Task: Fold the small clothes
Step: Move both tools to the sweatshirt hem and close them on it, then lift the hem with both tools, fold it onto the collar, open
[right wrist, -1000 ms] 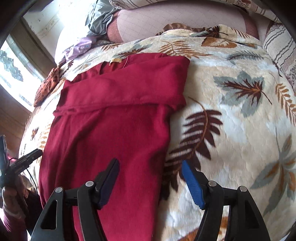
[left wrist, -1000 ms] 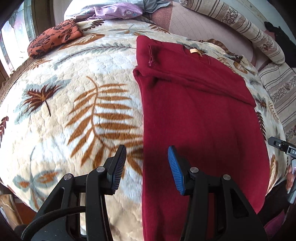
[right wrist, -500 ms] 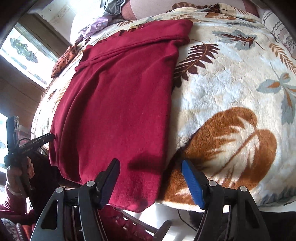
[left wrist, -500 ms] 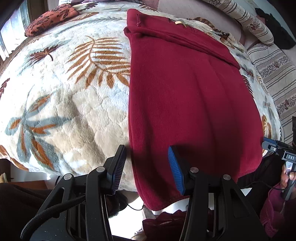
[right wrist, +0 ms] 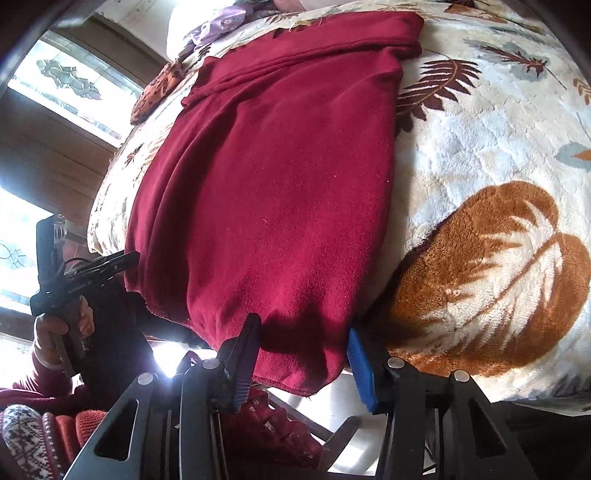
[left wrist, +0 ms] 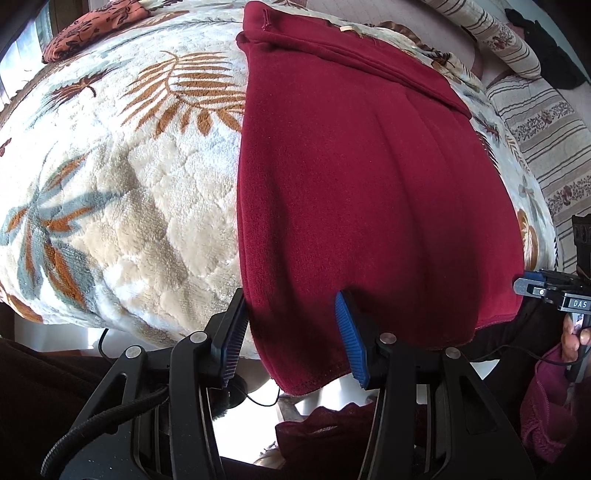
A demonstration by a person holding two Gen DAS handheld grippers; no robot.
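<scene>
A dark red garment [left wrist: 369, 177] lies flat on the leaf-patterned blanket [left wrist: 129, 192], its top part folded over at the far end and its hem hanging over the bed's near edge. My left gripper [left wrist: 289, 295] is open around the hem's left corner, with the cloth loose between the blue pads. In the right wrist view the garment [right wrist: 277, 184] fills the middle. My right gripper [right wrist: 303, 325] straddles the hem's right corner; its jaws are closing, and the cloth between them is not pinched. Each view shows the other gripper at its edge, held by a hand [right wrist: 66, 325].
An orange floral cushion [left wrist: 96, 29] lies at the far left of the bed and a striped bolster [left wrist: 509, 40] at the far right. A purple cloth [right wrist: 218, 26] lies by the headboard. A window [right wrist: 66, 85] is to the left. Below the hem the bed edge drops off.
Both grippers have drawn back and down from the middle of the garment to its hem at the near bed edge. The right jaws have narrowed around the right corner.
</scene>
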